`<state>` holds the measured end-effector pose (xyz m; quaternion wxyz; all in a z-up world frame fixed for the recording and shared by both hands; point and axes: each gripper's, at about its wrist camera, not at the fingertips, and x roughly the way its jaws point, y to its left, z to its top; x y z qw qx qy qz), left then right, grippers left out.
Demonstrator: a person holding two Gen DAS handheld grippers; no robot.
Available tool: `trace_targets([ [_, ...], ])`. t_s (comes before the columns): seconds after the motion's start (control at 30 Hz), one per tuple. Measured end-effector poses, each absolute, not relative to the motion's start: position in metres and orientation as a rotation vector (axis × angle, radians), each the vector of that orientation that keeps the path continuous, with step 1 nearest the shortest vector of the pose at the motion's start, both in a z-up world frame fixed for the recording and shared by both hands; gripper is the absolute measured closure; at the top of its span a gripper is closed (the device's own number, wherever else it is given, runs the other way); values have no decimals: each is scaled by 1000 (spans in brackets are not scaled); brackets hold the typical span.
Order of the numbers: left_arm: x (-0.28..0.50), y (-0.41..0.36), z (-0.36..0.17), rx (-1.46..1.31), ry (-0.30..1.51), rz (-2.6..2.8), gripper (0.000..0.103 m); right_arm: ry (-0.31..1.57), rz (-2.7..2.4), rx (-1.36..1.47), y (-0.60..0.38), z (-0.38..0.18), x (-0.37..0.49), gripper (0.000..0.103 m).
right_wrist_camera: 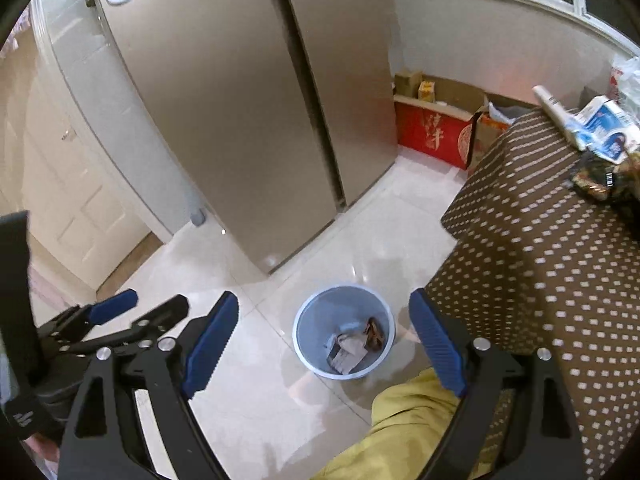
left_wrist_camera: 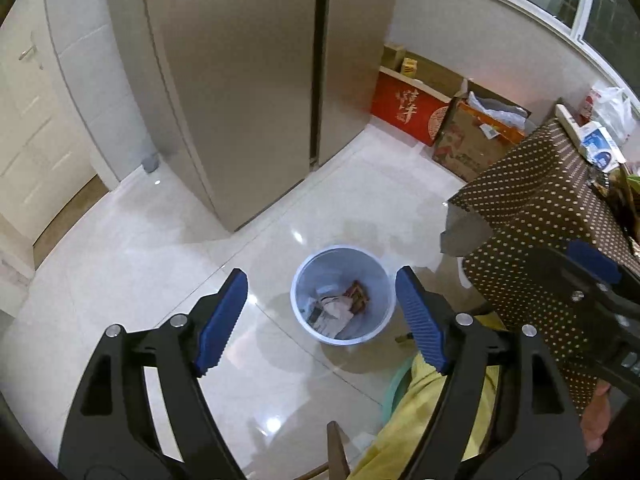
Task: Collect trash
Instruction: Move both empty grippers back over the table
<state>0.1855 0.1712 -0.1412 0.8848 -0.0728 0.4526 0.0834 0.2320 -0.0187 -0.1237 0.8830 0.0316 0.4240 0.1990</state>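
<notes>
Both tools are hanging over a pale blue bin that is standing upright on the glossy white floor, its round mouth facing straight up at the cameras. The left tool is holding its blue pads spread wide with nothing between them, and the right tool is likewise gaping empty. Inside the bin, trash is lying at the bottom: crumpled white paper and a reddish-brown wrapper whose long axis is running from the bin's middle toward its far right wall. The bin is sitting just beside a table draped in a brown dotted cloth, near the foot of a tall beige refrigerator. A yellow trouser leg is showing below the bin.
</notes>
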Motion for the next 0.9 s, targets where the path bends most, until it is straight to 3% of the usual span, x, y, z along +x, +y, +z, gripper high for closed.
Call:
trace_targets([
  [0.47,199,87,-116,-76,898,-37,22,737,287,181,-102,-82,204,17],
  [0.9,209,-19,-110,-5,907,-284,19,678,37,289,-208,-82,183,17],
])
